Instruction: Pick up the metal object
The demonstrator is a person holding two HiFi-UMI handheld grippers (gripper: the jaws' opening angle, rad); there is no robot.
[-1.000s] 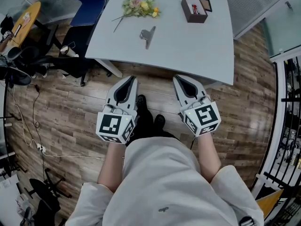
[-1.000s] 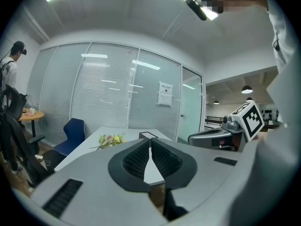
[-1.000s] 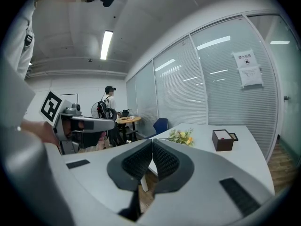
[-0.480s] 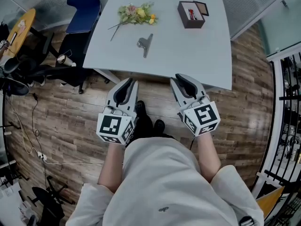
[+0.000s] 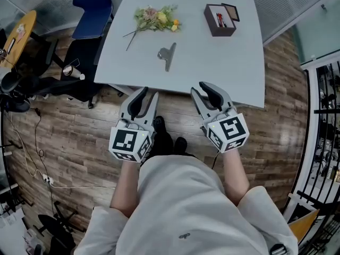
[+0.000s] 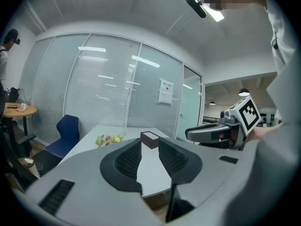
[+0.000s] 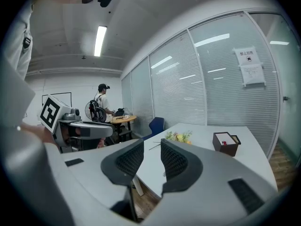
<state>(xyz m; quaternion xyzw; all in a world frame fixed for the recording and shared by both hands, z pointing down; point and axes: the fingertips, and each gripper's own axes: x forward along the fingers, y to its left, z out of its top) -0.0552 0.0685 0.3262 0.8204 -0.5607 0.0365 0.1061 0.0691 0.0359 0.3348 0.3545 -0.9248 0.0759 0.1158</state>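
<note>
A metal clip [image 5: 166, 54] lies flat near the middle of the pale grey table [image 5: 223, 73] in the head view. Both grippers hang side by side in front of the table's near edge, over the wooden floor. My left gripper [image 5: 142, 96] points at the table with its jaws opening and nothing between them. My right gripper [image 5: 207, 91] does the same, jaws opening and empty. In the left gripper view the left gripper [image 6: 149, 153] shows a clear gap with table behind. The right gripper [image 7: 151, 155] is parted likewise in its own view.
A bunch of flowers [image 5: 154, 18] lies at the table's far left and a dark brown open box [image 5: 219, 20] at its far right. A blue chair [image 5: 91, 7] stands left of the table, with a round wooden table [image 5: 16, 36] and cables further left.
Both grippers' jaws have parted from shut to open. The hands have edged slightly forward toward the table's near edge.
</note>
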